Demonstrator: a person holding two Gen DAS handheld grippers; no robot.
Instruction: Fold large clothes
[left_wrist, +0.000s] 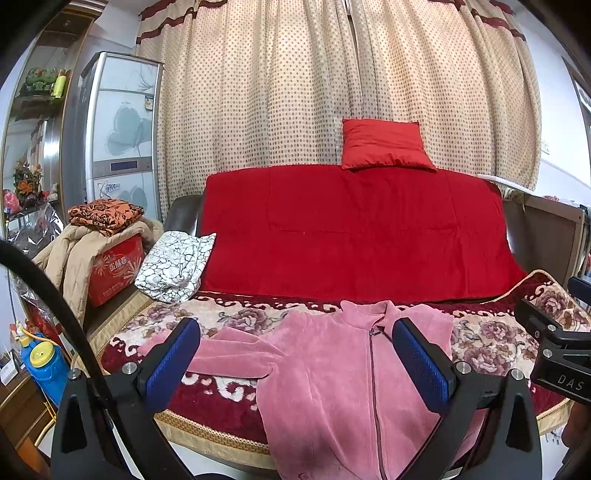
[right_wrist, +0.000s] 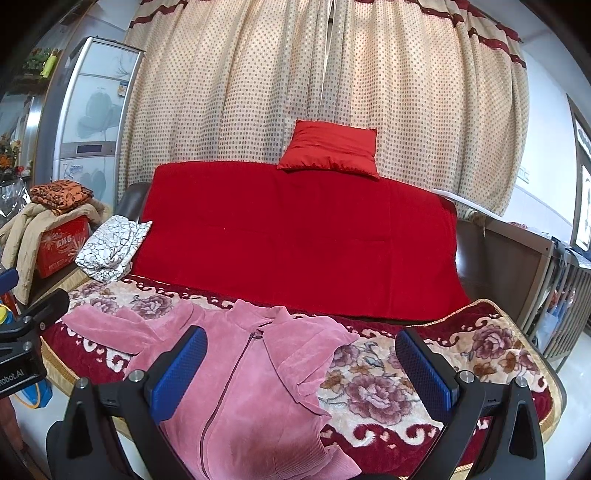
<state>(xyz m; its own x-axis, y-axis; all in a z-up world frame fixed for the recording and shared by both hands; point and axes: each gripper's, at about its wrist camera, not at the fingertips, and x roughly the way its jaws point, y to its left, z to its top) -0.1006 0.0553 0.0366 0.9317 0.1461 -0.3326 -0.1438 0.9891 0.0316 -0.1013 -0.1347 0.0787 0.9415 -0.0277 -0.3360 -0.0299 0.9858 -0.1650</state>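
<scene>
Pink jacket lies flat, zipped, on the sofa's floral blanket. Left claw and right claw hover wide, empty. Best start: pinch a sleeve, fold it across the zipper.

The hem of the pink corduroy zip jacket is cut off by the bottom edge of both frames. At the left of the left wrist frame, the print on the red cardboard box is too small to read, and a beige quilted coat partly hides the box. The shelf items at the upper left are blurred.
</scene>
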